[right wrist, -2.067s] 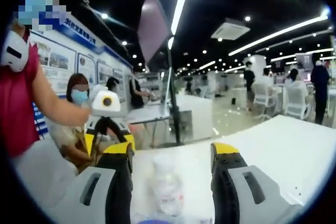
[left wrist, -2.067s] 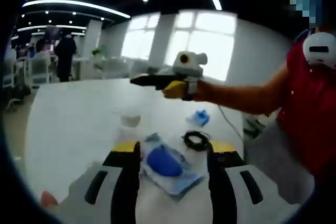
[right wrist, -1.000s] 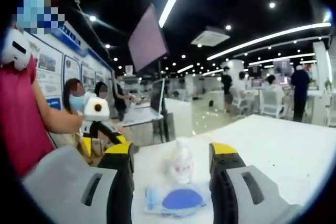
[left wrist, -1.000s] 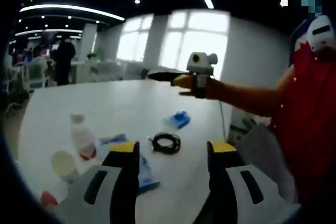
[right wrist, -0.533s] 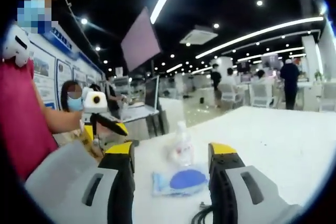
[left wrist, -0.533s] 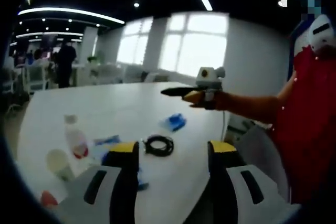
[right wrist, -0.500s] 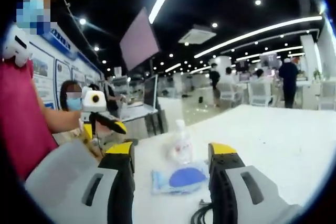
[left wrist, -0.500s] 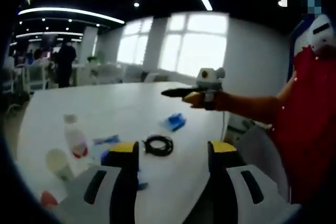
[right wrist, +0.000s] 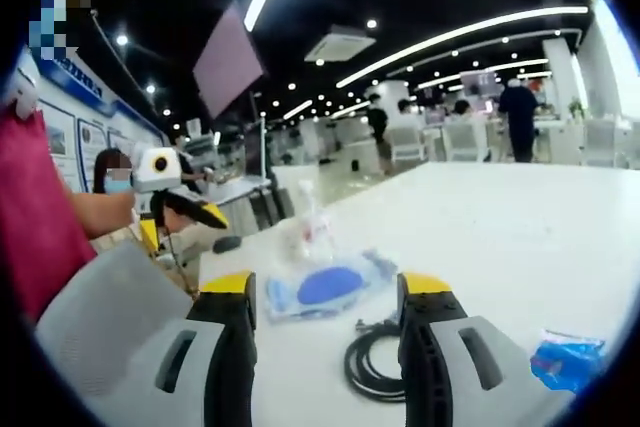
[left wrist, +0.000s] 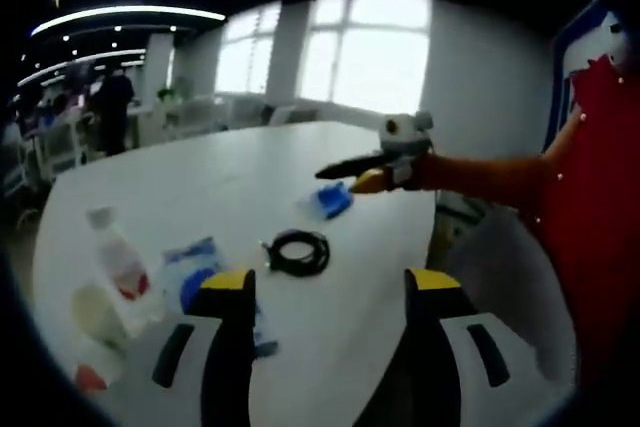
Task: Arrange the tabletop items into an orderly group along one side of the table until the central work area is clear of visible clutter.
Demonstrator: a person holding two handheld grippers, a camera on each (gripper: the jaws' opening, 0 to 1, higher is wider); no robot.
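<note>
White worktop [left wrist: 220, 182] in a bright open office carries a coiled black cable [left wrist: 297, 251] near its middle, a blue packet [left wrist: 329, 201] beyond, and a clear pouch with a blue disc [right wrist: 325, 286] beside a plastic bottle [left wrist: 115, 256]. Left gripper [left wrist: 330, 282] and right gripper [right wrist: 326, 287] hover, fingers apart, empty.

The left gripper [left wrist: 322, 292] is held out level, its two yellow-tipped jaws spread wide apart with nothing between them. The right gripper [right wrist: 326, 297] is posed the same way — jaws parted and empty. Seen from the left gripper view, the right gripper [left wrist: 345, 167] reaches in ahead and to the right of the left one, gripped in a hand [left wrist: 400, 173] on an outstretched bare forearm [left wrist: 490, 177] — its dark jaws look drawn together there, though blurred.
</note>
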